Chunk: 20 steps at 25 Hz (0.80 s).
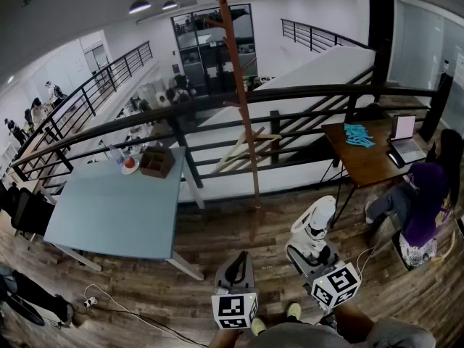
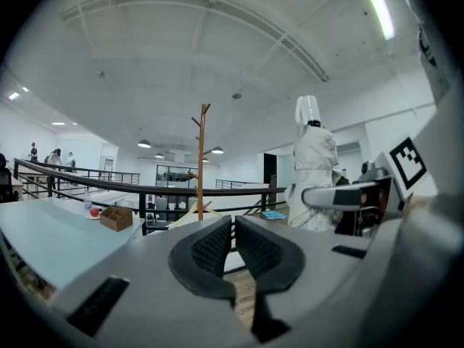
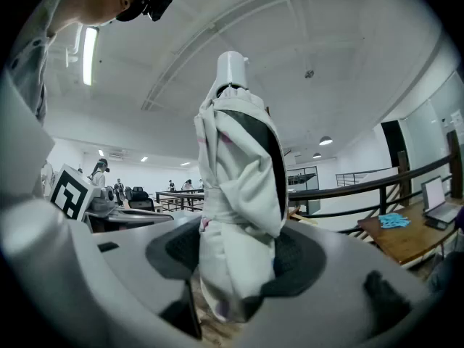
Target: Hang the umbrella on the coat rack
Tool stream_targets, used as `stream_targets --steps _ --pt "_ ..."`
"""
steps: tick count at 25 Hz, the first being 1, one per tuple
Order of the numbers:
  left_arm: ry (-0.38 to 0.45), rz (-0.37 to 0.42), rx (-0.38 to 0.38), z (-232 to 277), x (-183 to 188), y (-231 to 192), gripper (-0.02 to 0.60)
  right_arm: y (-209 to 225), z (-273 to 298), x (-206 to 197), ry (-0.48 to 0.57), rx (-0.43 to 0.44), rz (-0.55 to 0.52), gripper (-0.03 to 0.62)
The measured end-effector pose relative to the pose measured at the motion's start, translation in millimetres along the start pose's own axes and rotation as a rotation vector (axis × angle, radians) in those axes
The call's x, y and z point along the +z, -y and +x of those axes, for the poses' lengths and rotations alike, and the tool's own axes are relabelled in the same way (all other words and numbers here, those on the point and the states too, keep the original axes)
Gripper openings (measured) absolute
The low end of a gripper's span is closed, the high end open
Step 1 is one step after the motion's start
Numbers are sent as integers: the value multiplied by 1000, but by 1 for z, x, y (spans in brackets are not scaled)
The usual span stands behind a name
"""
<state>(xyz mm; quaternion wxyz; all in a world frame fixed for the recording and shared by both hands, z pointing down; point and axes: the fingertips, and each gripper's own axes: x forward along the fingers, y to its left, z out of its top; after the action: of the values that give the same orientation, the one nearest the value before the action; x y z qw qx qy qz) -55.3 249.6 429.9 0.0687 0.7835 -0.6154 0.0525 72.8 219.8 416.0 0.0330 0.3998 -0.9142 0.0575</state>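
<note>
The wooden coat rack (image 1: 240,107) stands upright by the black railing, ahead of me; the left gripper view shows this coat rack (image 2: 201,158) beyond the table. A folded white umbrella (image 1: 317,223) with dark trim stands upright in my right gripper (image 1: 309,254), which is shut on it. In the right gripper view the umbrella (image 3: 237,187) fills the space between the pads (image 3: 177,249), its white cap pointing up. My left gripper (image 1: 237,261) is low beside it, jaws shut with nothing between them. From the left gripper (image 2: 233,241) the umbrella (image 2: 313,167) shows at the right.
A pale blue table (image 1: 109,220) with a wooden box (image 1: 156,162) stands at the left. The black railing (image 1: 304,93) runs behind the rack. At the right a person in purple (image 1: 426,198) sits at a wooden desk (image 1: 366,162) with a laptop. A cable lies on the floor.
</note>
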Motion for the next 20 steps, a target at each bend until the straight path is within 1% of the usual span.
stream_targets --steps 3,6,12,15,20 --pt "15 25 8 0 3 -4 28 -3 9 3 14 12 -20 238" --pt "23 23 16 2 3 -8 27 -4 15 6 26 16 -18 238" --pt "-2 9 -12 7 -2 2 26 2 12 0 22 13 16 238" --pt "2 11 -27 8 -1 6 26 2 11 -1 37 16 33 238" --pt "5 47 -22 5 1 0 27 -7 17 -1 36 13 10 238"
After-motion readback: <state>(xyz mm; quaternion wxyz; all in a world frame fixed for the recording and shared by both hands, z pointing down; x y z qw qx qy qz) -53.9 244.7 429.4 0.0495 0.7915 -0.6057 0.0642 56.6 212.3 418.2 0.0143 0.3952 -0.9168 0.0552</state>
